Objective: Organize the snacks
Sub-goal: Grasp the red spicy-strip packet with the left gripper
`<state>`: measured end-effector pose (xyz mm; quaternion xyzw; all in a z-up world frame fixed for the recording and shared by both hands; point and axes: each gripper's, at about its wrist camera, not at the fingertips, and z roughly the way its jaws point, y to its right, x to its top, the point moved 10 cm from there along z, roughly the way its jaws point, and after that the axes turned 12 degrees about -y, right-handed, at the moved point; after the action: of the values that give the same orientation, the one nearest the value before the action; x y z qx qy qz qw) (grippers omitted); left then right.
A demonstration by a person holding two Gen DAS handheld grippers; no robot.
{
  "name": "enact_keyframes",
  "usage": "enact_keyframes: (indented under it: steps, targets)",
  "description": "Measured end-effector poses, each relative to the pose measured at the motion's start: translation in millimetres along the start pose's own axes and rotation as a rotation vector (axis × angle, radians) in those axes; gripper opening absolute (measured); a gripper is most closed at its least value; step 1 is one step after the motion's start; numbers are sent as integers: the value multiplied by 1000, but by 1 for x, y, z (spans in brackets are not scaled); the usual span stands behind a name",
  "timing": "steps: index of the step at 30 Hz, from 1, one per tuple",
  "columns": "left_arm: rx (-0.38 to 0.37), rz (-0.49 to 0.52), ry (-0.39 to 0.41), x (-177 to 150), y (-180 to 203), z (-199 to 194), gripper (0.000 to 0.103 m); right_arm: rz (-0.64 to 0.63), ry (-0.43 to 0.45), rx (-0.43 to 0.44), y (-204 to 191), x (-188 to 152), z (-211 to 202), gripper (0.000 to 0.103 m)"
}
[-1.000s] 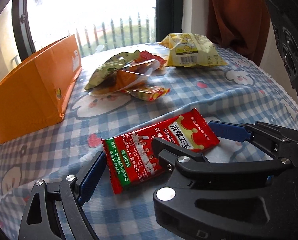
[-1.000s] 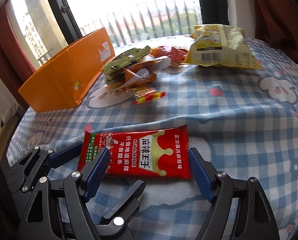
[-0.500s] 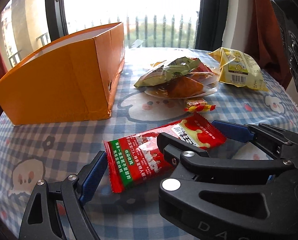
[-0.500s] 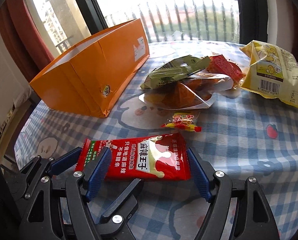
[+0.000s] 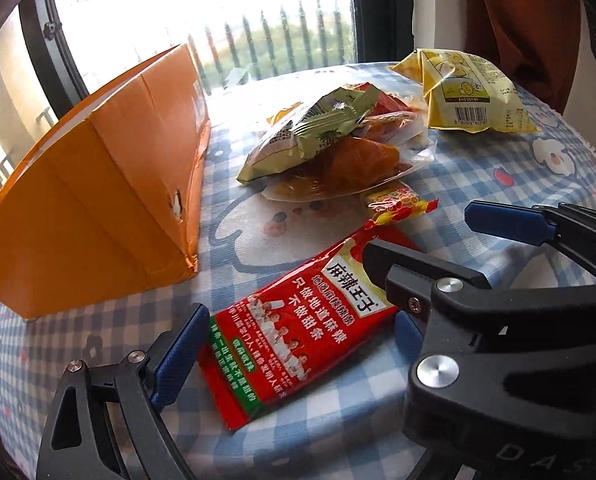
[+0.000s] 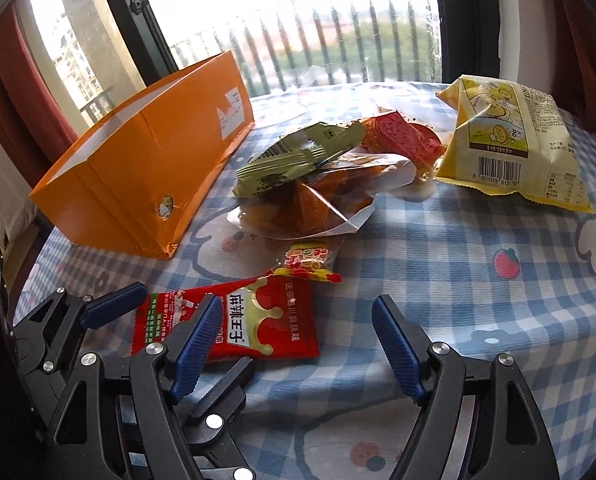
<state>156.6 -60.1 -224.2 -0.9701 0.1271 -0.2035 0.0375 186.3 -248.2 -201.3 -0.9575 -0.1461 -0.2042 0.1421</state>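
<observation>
Now my left tool [image 5: 326, 276], jaws opening, and wide right tool [image 6: 298, 344] straddle the red packet [image 5: 298, 340]; next, pinch it, carry to the orange box [image 5: 98, 200] at ten o'clock.

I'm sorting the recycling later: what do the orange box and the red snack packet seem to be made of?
The orange box looks like matte paperboard: folded creases, a white inner face and a dented, torn lower corner. The red snack packet looks like glossy printed plastic film, maybe foil-lined: it shines, wrinkles, and has crimped, serrated end seals.
</observation>
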Motion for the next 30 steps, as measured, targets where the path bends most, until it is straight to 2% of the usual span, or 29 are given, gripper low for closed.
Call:
enact_keyframes:
  steps: [5,9,14,17,20,24,30]
  targets:
    - [-24,14,8,12,6,6,93,27,1,-33,15,9,2,80]
    - [-62,30,8,14,9,5,84,24,2,-42,17,15,5,80]
    - [-50,-43,1,13,-5,6,79,29,9,-57,12,24,11,79]
    - [-38,-116,-1,11,-19,6,76,23,7,-56,8,27,15,58]
    - [-48,-141,-3,8,-24,7,76,1,-11,-55,1,26,21,48]
    - [-56,-111,7,4,-22,4,78,2,-8,-60,0,27,22,40]
    - [-65,-65,22,-1,-15,3,81,10,-7,-67,2,20,20,39]
